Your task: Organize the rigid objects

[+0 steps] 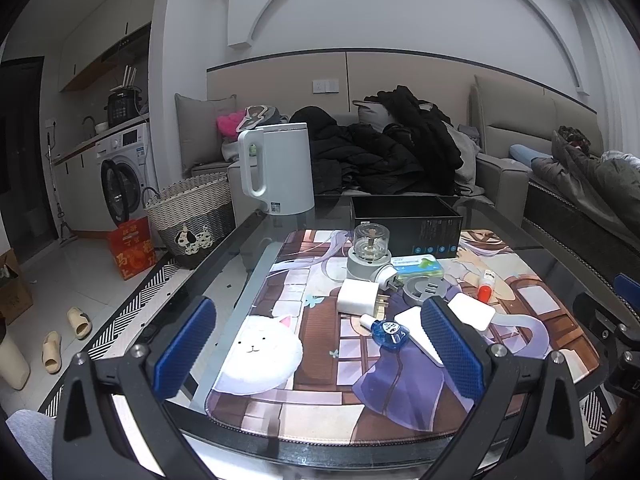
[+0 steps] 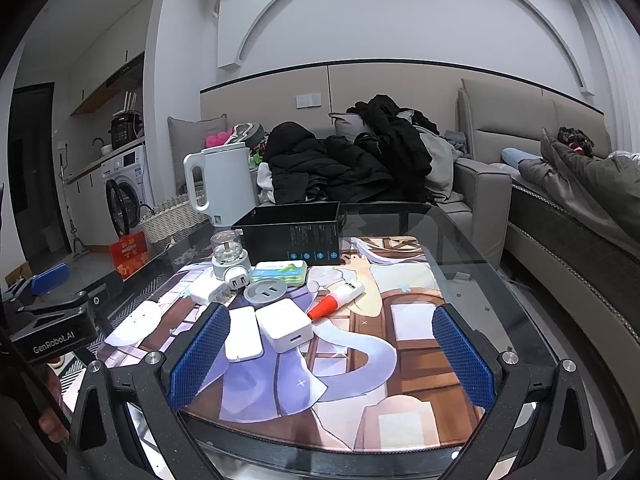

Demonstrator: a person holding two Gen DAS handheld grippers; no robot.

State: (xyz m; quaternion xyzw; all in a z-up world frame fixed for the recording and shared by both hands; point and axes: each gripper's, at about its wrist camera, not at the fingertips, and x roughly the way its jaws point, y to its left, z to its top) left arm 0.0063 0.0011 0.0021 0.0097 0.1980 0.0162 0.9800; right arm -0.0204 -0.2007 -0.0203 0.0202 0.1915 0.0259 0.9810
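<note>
One black box (image 2: 294,232), open-topped and stiff, sits at frame centre on the tabletop (image 2: 472,240); grip its wall. Before it lie three white chargers (light, slick), nearest (image 2: 285,330), taken by flat sides. One glue tube (image 2: 338,298). Left tool (image 1: 320,348) and right tool (image 2: 330,360) gape wide, empty.

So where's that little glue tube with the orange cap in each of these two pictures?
Left wrist view: the glue tube lies right of centre on the mat, beyond the right blue finger.
Right wrist view: the glue tube lies near the centre, cap pointing down-left, right of a white charger.
Shared landmark: the black box stands behind it in both views.
</note>
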